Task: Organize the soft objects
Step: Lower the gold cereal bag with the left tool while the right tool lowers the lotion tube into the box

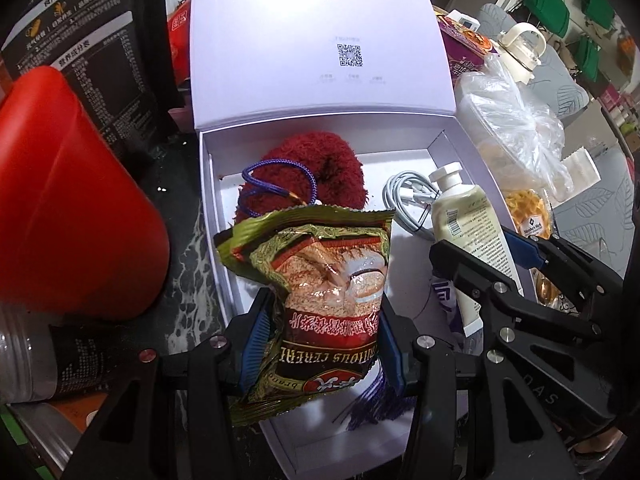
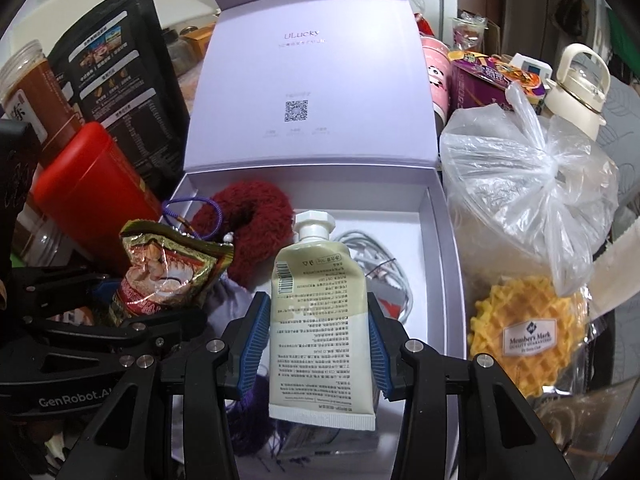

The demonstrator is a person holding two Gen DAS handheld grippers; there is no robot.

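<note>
the crinkly green-and-red foil cereal packet point(image 1: 320, 300) is pinched in the left claw point(image 1: 320, 344) above the open white cardboard box point(image 2: 442, 240), near its left wall; the right claw point(image 2: 318, 344) grips the cream squeeze tube point(image 2: 318, 320). lower each slowly into bare floor beside the red fluffy ring point(image 1: 304, 172), releasing only once settled.

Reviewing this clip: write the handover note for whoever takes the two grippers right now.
Left gripper: shut on the cereal packet, held over the open white box.
Right gripper: shut on the cream tube, cap pointing away, also over the box.
Already in the box: red scrunchie, white cable, purple cord.
Left: set down both held items. Whether the waffle pack beside the box belongs inside is unclear.
</note>
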